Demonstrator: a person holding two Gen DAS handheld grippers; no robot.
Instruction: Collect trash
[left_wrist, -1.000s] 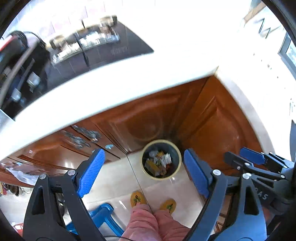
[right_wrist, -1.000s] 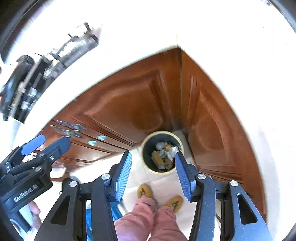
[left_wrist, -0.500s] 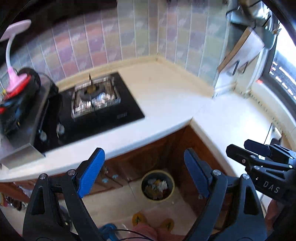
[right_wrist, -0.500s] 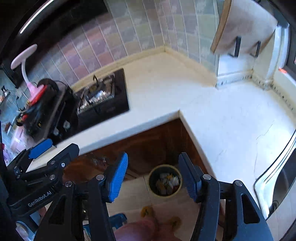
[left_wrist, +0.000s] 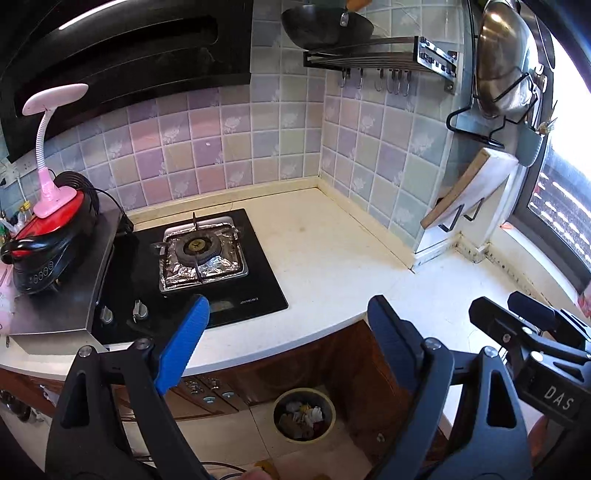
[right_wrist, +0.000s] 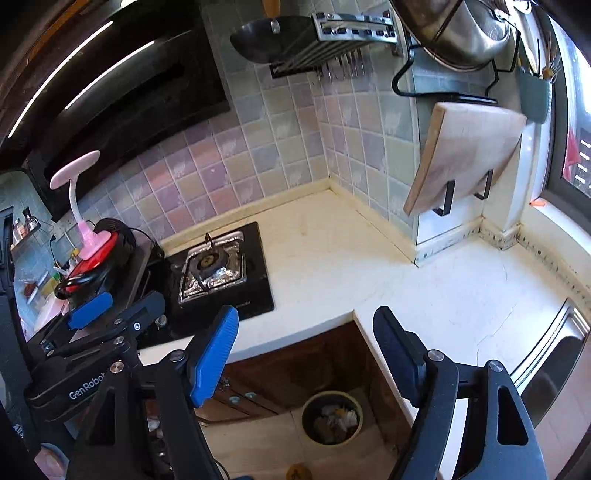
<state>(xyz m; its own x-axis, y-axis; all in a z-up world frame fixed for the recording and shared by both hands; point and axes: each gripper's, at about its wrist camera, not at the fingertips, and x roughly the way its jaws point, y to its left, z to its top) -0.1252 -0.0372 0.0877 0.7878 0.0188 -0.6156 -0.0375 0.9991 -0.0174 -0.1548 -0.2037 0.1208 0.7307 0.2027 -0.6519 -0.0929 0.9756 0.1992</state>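
Observation:
A round yellow-rimmed trash bin (left_wrist: 304, 414) stands on the floor in the corner of the wooden cabinets, holding crumpled paper and other trash; it also shows in the right wrist view (right_wrist: 331, 417). My left gripper (left_wrist: 286, 325) is open and empty, held high above the counter edge. My right gripper (right_wrist: 304, 338) is open and empty, also high above the counter corner. Each gripper shows in the other's view: the right one (left_wrist: 532, 332) and the left one (right_wrist: 110, 310). I see no loose trash on the white counter (left_wrist: 332, 258).
A black gas hob (left_wrist: 199, 262) with a foil-lined burner sits left on the counter. A pink lamp (left_wrist: 48, 192) stands on a black and red appliance. A cutting board (right_wrist: 461, 155) leans on a wall rack. A steel sink (right_wrist: 554, 362) lies right. Pans hang above.
Both grippers have risen and tilted up from looking down at the bin and floor. The counter, hob and tiled wall have come into view. Both stay open and empty.

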